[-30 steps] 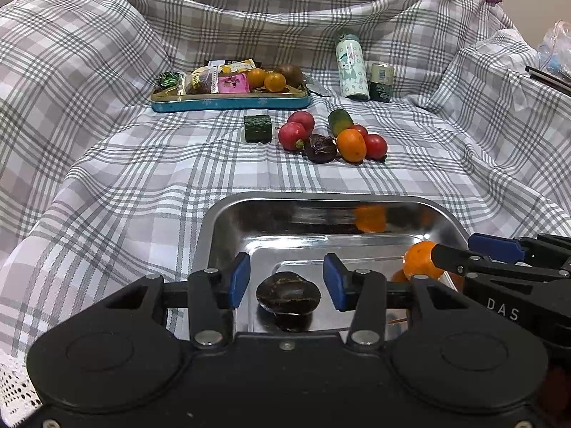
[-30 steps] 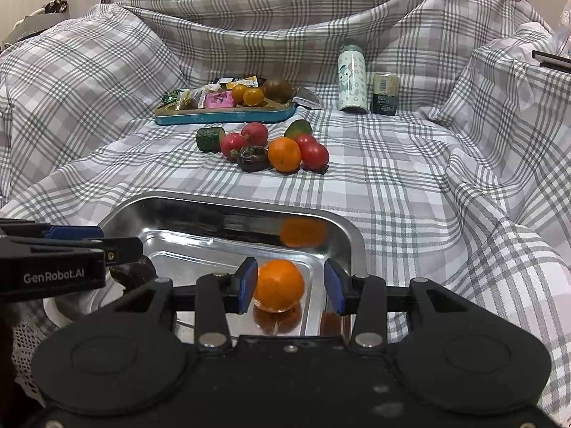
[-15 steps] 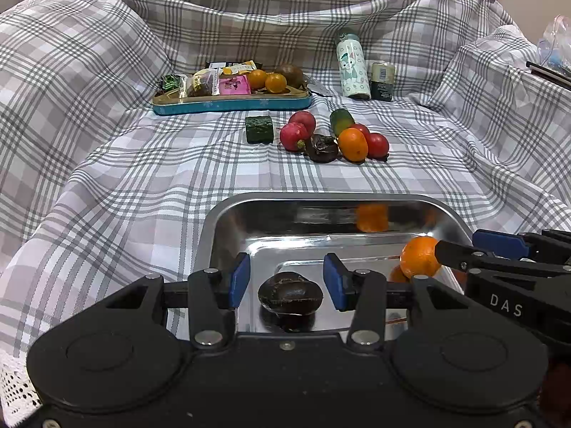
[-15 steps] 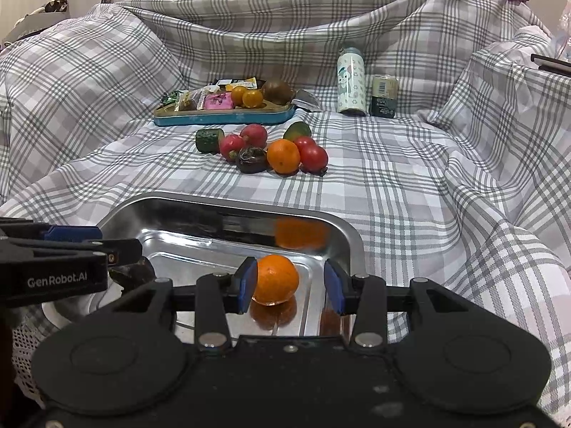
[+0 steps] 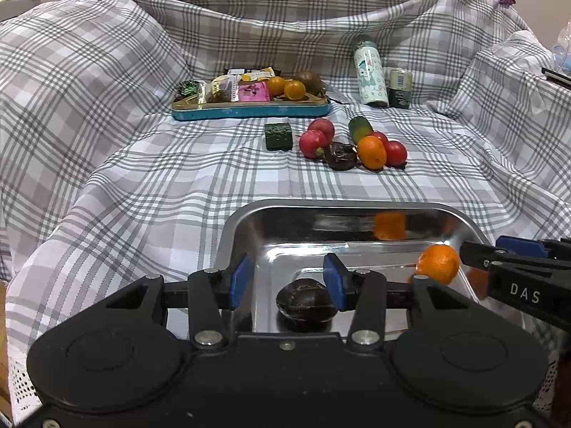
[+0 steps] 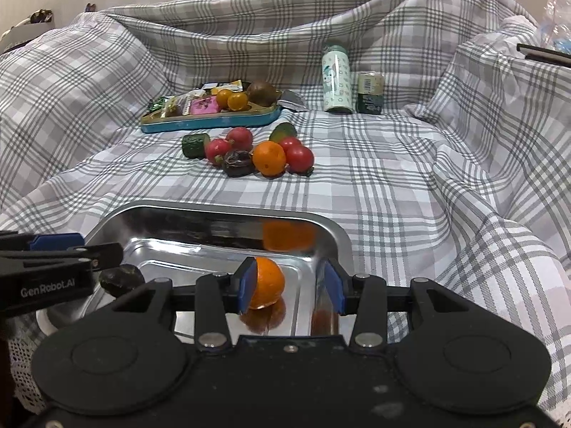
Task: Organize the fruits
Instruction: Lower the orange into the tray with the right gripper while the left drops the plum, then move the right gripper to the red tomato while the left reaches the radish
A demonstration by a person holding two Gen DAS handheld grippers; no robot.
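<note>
A shiny steel tray (image 5: 249,221) sits at six o'clock on the grey checked cloth (image 5: 142,185). The left tool (image 5: 285,280) stands apart around a dark brown round fruit (image 5: 307,303) on the tray floor. The right tool (image 6: 291,287) is apart too, with a small orange (image 6: 267,281) against its left pad. At twelve o'clock lie loose fruits (image 6: 267,157), a blue tin tray (image 5: 249,110) and a pale bottle (image 5: 371,71). Only the right view shows the gap beside the orange.
</note>
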